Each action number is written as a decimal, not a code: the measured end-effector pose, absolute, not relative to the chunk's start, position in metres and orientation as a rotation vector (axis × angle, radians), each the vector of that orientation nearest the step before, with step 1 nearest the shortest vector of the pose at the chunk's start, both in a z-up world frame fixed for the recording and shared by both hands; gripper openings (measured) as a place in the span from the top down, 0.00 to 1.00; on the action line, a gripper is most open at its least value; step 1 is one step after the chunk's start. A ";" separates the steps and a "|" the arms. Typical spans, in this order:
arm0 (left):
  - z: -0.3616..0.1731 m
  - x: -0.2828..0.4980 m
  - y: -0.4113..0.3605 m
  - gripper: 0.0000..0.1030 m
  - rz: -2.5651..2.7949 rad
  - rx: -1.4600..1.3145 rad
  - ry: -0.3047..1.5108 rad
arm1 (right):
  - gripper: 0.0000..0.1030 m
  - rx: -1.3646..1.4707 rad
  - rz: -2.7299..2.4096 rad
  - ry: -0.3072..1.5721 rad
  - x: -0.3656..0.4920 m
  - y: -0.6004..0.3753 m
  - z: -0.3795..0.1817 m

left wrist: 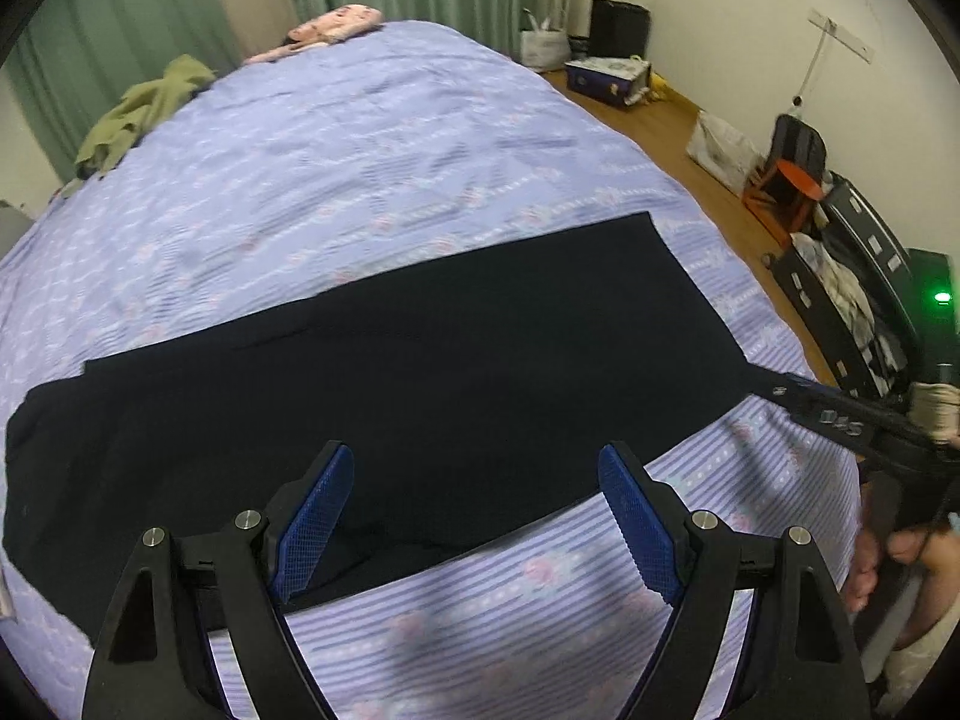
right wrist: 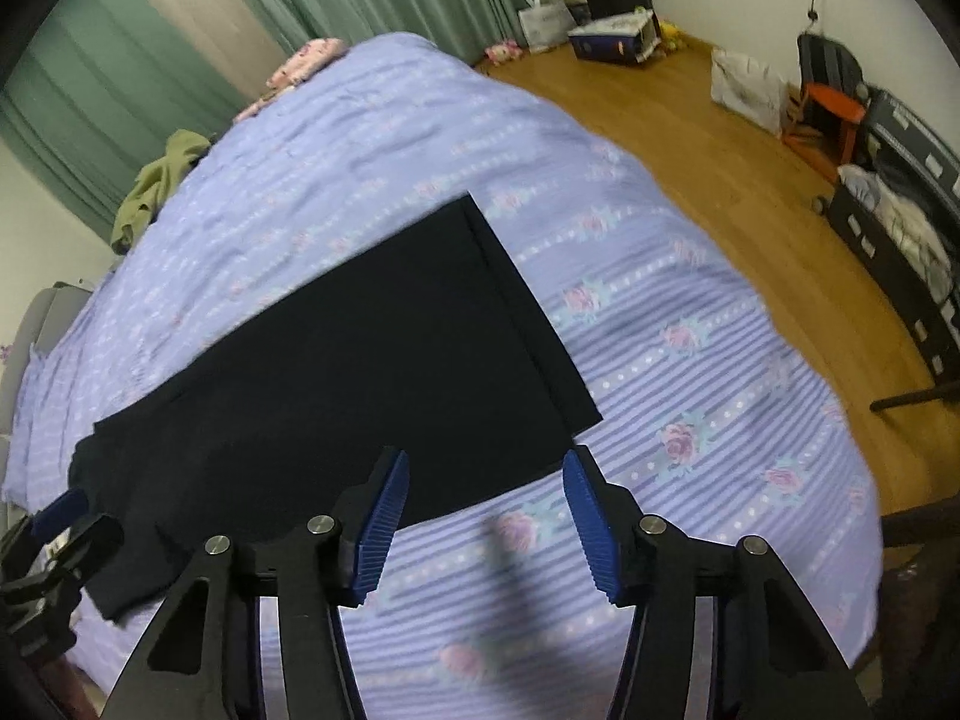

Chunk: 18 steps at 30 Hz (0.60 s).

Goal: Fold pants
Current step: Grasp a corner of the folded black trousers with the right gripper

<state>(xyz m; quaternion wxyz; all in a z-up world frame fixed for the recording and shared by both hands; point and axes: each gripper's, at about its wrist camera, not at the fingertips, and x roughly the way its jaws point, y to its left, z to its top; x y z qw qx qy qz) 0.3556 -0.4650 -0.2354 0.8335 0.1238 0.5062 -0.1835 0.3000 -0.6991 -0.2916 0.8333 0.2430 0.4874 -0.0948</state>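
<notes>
The black pants (left wrist: 390, 384) lie flat across the bed, legs together, hem end to the right; they also show in the right wrist view (right wrist: 360, 372). My left gripper (left wrist: 474, 468) is open and empty, just above the pants' near edge. My right gripper (right wrist: 486, 474) is open and empty, just short of the near hem corner. The right gripper also shows at the right edge of the left wrist view (left wrist: 840, 414), its tip near the hem corner. The left gripper appears at the lower left of the right wrist view (right wrist: 60, 534).
The bed has a lilac floral striped cover (left wrist: 360, 150). A green garment (left wrist: 144, 114) and a pink cloth (left wrist: 336, 24) lie at its far end. Wooden floor (right wrist: 690, 120) lies to the right with bags, boxes, an orange stool (right wrist: 828, 114) and a dark shelf (right wrist: 900, 228).
</notes>
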 end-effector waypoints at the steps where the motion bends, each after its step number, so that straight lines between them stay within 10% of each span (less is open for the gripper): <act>1: -0.237 0.355 -0.470 0.18 -0.390 0.264 1.074 | 0.47 0.530 -0.211 1.048 0.303 -0.703 -0.302; 5: -0.242 0.354 -0.480 0.18 -0.406 0.240 1.092 | 0.48 0.611 -0.226 1.068 0.307 -0.716 -0.325; 11: -0.247 0.356 -0.485 0.18 -0.418 0.236 1.108 | 0.78 0.634 -0.217 1.077 0.305 -0.717 -0.329; 18: -0.247 0.366 -0.478 0.18 -0.398 0.199 1.121 | 0.77 0.706 -0.208 1.041 0.311 -0.727 -0.330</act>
